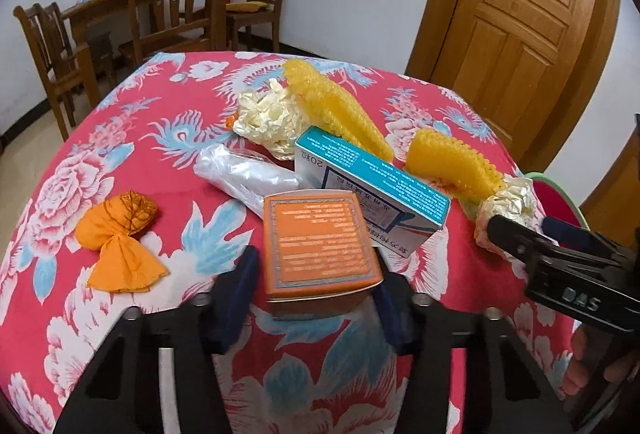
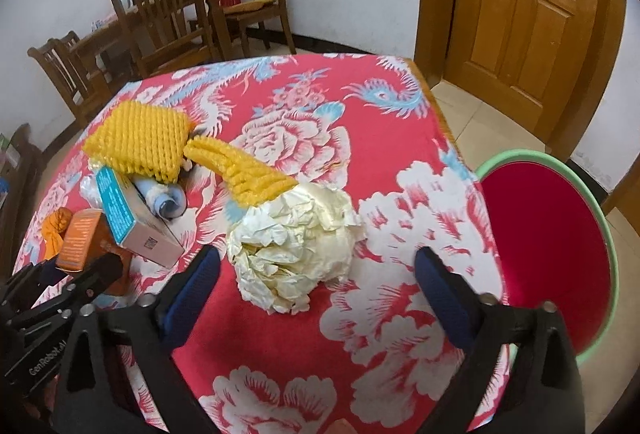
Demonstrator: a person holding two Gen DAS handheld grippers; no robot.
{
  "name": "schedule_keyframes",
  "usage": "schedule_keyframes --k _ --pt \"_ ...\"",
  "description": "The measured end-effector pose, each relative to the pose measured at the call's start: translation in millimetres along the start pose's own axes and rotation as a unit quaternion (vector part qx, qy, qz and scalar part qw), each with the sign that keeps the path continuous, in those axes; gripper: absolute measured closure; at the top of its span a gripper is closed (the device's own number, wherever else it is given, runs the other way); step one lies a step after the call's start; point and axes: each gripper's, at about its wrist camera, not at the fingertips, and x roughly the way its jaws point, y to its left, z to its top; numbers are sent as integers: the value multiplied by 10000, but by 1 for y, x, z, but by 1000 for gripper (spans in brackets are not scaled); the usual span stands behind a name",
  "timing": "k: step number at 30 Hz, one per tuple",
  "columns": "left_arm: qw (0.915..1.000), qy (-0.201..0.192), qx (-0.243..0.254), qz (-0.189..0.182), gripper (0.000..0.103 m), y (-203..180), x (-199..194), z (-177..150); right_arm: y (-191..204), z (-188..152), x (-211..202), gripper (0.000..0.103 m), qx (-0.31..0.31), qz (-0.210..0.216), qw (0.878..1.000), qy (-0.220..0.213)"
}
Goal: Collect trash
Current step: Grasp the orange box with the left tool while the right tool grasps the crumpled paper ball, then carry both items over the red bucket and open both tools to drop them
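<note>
A small orange box [image 1: 320, 254] sits between the fingers of my left gripper [image 1: 318, 262], and both pads lie against its sides. From the right wrist view the same box [image 2: 80, 238] looks tilted in that gripper [image 2: 60, 270]. My right gripper [image 2: 318, 254] stands open around a crumpled cream paper ball [image 2: 294, 246]; its pads are clear of the paper on both sides. Other trash lies on the red floral tablecloth [image 1: 168, 162]: a teal and white carton [image 1: 372, 190], two yellow foam nets [image 1: 336, 106] [image 1: 452, 162], another paper wad [image 1: 268, 118], a clear plastic bag [image 1: 244, 174], an orange wrapper [image 1: 116, 234].
A red basin with a green rim [image 2: 500, 158] stands on the floor just past the table's right edge. Wooden chairs [image 2: 160, 6] and a second table are behind, against the wall. A wooden door [image 2: 528, 14] is at the back right.
</note>
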Motion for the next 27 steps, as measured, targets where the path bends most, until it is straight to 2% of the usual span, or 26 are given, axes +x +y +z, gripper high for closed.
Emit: schedule_keyframes --k 2,3,4,5,13,27 --pt "10000 -2 -21 -65 56 1 -1 -1 1 0 4 17 18 37 10000 56" --pt "10000 5 -31 -92 56 1 -1 -1 1 0 5 25 28 81 9999 63" --pt "9999 4 -39 -115 56 1 -2 -1 1 0 5 37 33 108 9999 77" --pt "9999 -14 -44 -133 56 1 -3 -2 1 0 6 39 38 123 9999 97" --pt "9996 -218 -37 -148 56 2 -21 -2 -3 -1 -4 45 122 272 9996 20" --pt "9974 -621 124 -358 56 -12 -61 10 -20 -1 -73 45 196 439 9974 -540"
